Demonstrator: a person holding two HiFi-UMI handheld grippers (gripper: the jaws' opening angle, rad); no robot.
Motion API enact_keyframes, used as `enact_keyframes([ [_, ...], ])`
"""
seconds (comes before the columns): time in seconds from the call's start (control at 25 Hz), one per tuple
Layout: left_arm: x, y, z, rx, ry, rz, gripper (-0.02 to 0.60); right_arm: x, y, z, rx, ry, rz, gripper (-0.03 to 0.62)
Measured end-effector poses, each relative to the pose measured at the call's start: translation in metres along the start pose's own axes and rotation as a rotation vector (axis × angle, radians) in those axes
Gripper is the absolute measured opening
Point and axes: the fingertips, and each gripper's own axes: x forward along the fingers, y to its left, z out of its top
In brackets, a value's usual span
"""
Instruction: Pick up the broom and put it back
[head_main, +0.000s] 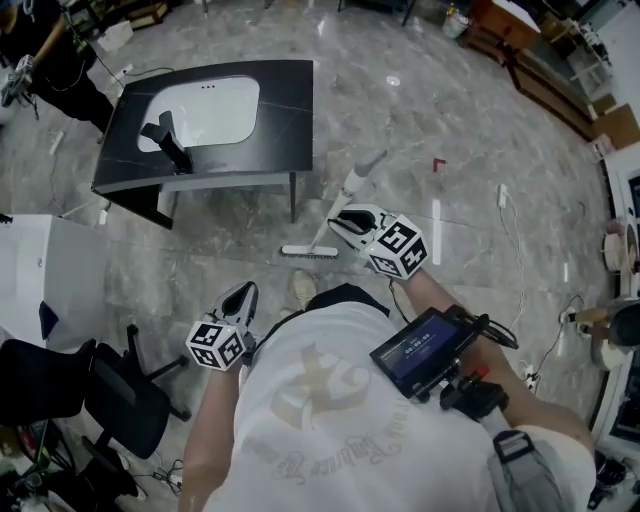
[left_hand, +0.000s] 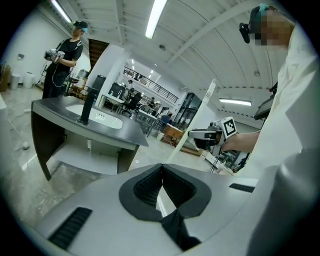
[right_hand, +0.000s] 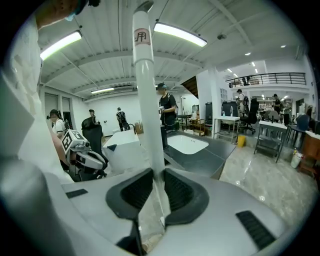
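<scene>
The broom has a white handle (head_main: 358, 180) and a flat pale head (head_main: 310, 252) just above the floor. My right gripper (head_main: 340, 221) is shut on the handle partway along it. In the right gripper view the handle (right_hand: 145, 100) rises upright from between the pads of the right gripper (right_hand: 157, 172). My left gripper (head_main: 244, 292) hangs lower at the left, shut with nothing in it. In the left gripper view the left gripper (left_hand: 161, 167) has its pads meeting at the tips, and the right gripper (left_hand: 202, 137) on the handle (left_hand: 206, 102) shows beyond.
A dark sink table (head_main: 285, 110) with a white basin and black tap stands on the marble floor ahead. A black office chair (head_main: 110, 395) is at the lower left. Cables (head_main: 515, 240) lie at the right. People (right_hand: 167, 115) stand further off.
</scene>
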Motion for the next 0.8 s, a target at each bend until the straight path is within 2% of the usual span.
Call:
enact_keyframes([
  [0.2, 0.0, -0.013, 0.012, 0.023, -0.027, -0.037, 0.012, -0.019, 0.013, 0.017, -0.019, -0.036, -0.005, 0.086],
  [0.4, -0.002, -0.017, 0.009, 0.053, -0.037, -0.036, 0.012, -0.026, 0.02, 0.026, -0.019, -0.055, 0.002, 0.086],
  [0.6, -0.006, -0.014, 0.003, -0.008, -0.084, -0.022, 0.012, -0.028, 0.025, 0.03, -0.027, -0.062, 0.011, 0.086],
  [0.8, -0.01, -0.012, -0.003, -0.019, -0.088, -0.02, 0.012, -0.022, 0.029, 0.027, -0.039, -0.053, 0.008, 0.086],
])
